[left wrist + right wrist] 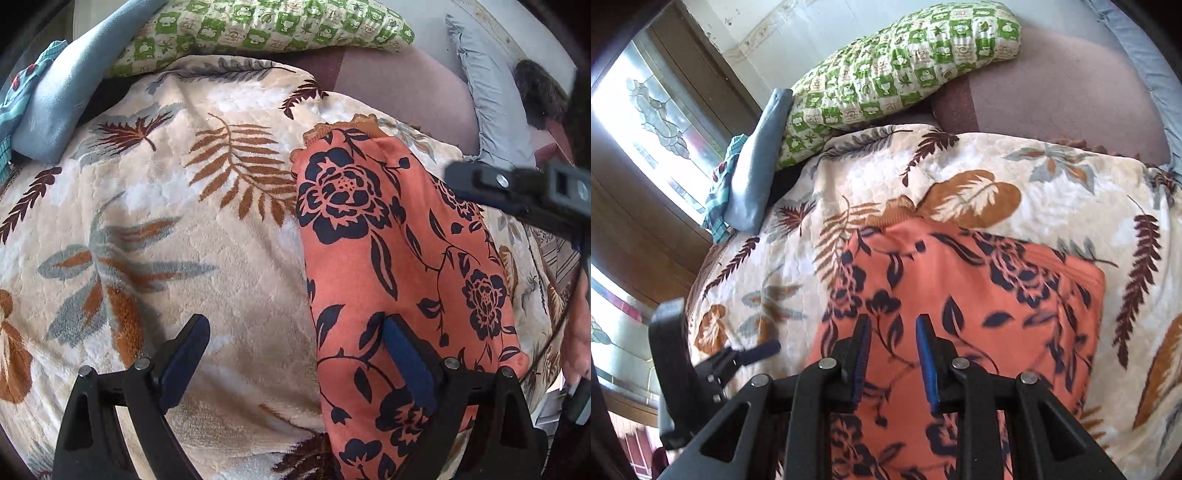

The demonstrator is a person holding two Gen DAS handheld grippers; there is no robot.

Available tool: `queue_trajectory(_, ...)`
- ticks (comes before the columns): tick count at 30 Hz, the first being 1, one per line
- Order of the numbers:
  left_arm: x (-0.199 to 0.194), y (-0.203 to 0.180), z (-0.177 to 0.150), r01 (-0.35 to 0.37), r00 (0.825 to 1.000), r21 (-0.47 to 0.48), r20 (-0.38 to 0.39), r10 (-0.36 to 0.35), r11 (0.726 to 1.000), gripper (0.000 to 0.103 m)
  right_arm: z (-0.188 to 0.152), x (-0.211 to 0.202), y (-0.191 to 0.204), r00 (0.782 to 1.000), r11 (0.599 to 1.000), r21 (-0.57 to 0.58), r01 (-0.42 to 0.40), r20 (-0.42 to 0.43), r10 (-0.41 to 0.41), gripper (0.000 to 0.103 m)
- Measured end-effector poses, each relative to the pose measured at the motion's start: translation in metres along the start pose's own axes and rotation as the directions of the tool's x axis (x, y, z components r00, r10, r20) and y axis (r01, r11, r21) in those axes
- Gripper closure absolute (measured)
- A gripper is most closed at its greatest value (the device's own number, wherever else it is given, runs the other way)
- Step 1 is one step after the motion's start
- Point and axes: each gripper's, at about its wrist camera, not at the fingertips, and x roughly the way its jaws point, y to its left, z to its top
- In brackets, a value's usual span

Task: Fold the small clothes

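An orange garment (388,258) with dark navy flowers lies folded on a cream leaf-print blanket (166,221); its ribbed brown hem (351,125) points away from me. My left gripper (295,350) hangs wide open just above its left edge, one finger over the cloth, the other over the blanket. In the right wrist view the garment (960,295) fills the middle. My right gripper (894,332) hovers over it with a narrow gap between its blue pads and nothing clamped. The left gripper (753,350) shows at that view's left; the right gripper (509,188) shows at the left view's upper right.
A green checked pillow (905,62) lies at the far end of the bed. Beside it are a folded blue cloth (757,166) and a teal garment (22,96). A grey pillow (491,99) sits far right. A patterned-glass window (653,122) is on the left.
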Motion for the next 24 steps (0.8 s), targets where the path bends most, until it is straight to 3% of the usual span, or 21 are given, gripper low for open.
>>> queue_trajectory(3,0.002,-0.001,0.0,-0.011,1.0,0.031,0.005,0.01,0.999,0.006,0.028,0.043,0.003,0.999,1.0,0.029,0.01,-0.032,-0.009,0.074)
queue_trajectory(6,0.005,0.002,0.001,-0.02,1.0,0.033,0.01,0.02,0.999,0.006,0.036,0.105,-0.012,0.983,0.995,0.101,0.019,-0.183,0.0,0.074)
queue_trajectory(8,0.006,0.006,0.003,-0.006,1.0,0.029,0.002,0.006,1.0,0.006,0.034,0.117,-0.021,0.985,0.991,0.132,0.001,-0.173,0.022,0.073)
queue_trajectory(15,-0.006,0.004,-0.002,-0.009,1.0,0.03,0.018,0.008,1.0,0.006,0.004,0.045,-0.027,0.996,0.994,0.1,-0.033,-0.078,0.041,0.074)
queue_trajectory(19,-0.02,-0.002,-0.009,-0.04,0.998,0.068,0.05,0.036,0.997,0.006,-0.044,-0.008,-0.034,0.999,0.998,0.064,-0.029,-0.038,0.032,0.074)
queue_trajectory(24,-0.016,-0.019,-0.021,-0.076,0.997,0.159,0.042,0.07,0.984,0.006,-0.108,-0.059,-0.041,0.999,0.999,0.016,0.042,-0.005,-0.042,0.074)
